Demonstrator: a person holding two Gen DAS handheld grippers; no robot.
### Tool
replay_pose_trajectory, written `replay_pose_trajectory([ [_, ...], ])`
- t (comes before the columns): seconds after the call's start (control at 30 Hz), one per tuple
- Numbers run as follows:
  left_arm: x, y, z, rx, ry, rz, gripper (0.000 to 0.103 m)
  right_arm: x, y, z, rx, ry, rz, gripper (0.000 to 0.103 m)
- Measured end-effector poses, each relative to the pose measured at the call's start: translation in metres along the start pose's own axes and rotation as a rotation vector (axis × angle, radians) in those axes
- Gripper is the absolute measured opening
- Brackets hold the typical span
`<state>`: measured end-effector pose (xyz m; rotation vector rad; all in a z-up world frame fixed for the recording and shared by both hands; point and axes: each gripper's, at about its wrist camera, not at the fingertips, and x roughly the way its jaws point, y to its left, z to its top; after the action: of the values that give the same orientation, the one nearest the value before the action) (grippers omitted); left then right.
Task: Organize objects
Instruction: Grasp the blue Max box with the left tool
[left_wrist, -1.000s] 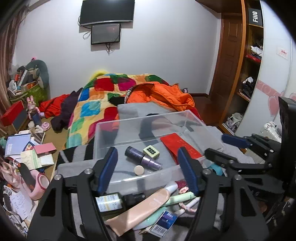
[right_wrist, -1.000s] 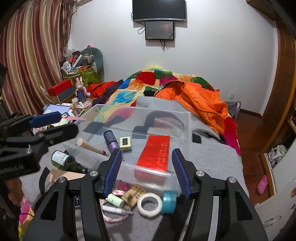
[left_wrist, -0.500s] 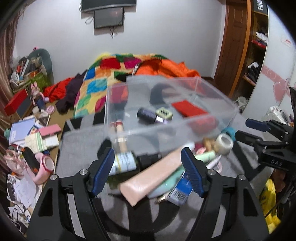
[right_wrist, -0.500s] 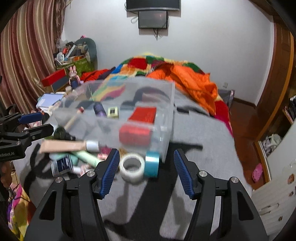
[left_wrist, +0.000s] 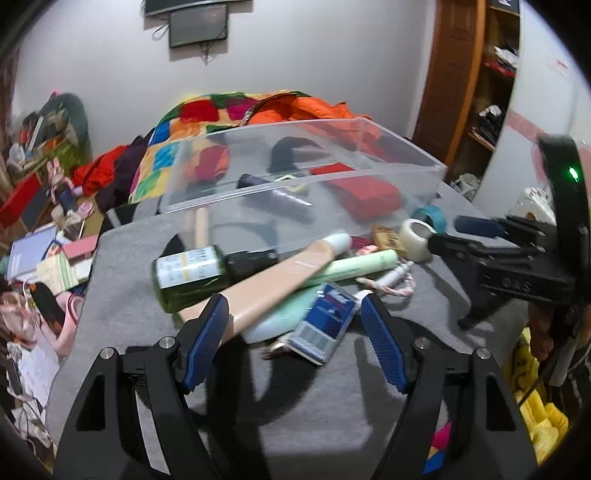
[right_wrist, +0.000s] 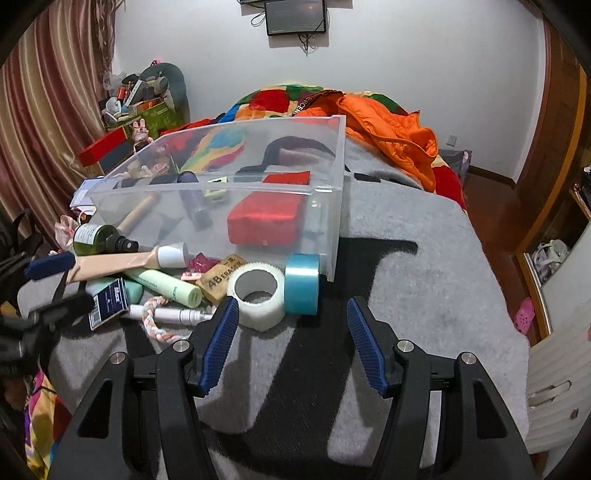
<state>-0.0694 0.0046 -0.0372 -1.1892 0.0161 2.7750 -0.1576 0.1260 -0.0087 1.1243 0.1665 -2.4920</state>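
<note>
Presently: left gripper (left_wrist: 293, 319) and right gripper (right_wrist: 290, 321), both spread wide, holding nothing. Clear bin (right_wrist: 258, 206) on grey blanket (right_wrist: 424, 277), containing red box (right_wrist: 267, 219). Near side of bin: loose pile with green bottle (left_wrist: 188, 277), beige tube (left_wrist: 280, 275), white tape roll (right_wrist: 256, 293) touching blue tape roll (right_wrist: 302, 282).

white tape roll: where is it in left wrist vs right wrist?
Left wrist: white tape roll sits right of centre on the grey cloth, next to the teal tape roll.
Right wrist: white tape roll sits low centre, just above the right tool's left finger, teal tape roll touching its right side.
Shared landmark: clear plastic bin behind it.
</note>
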Motion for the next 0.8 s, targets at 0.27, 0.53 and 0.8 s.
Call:
replay_pose_trajectory([
  [0.27,0.015,-0.015,-0.009,0.056,0.043,-0.003,0.062,0.000,0.003,-0.003,-0.007,0.005,0.005,0.057],
  [0.53,0.017,-0.023,-0.015,0.107,0.019,0.049,0.037,-0.003,-0.011,-0.001,0.048,-0.006,0.011,0.057],
  [0.8,0.010,-0.018,-0.016,0.071,0.022,0.000,0.027,-0.010,-0.025,0.009,0.110,-0.045,0.007,0.057],
])
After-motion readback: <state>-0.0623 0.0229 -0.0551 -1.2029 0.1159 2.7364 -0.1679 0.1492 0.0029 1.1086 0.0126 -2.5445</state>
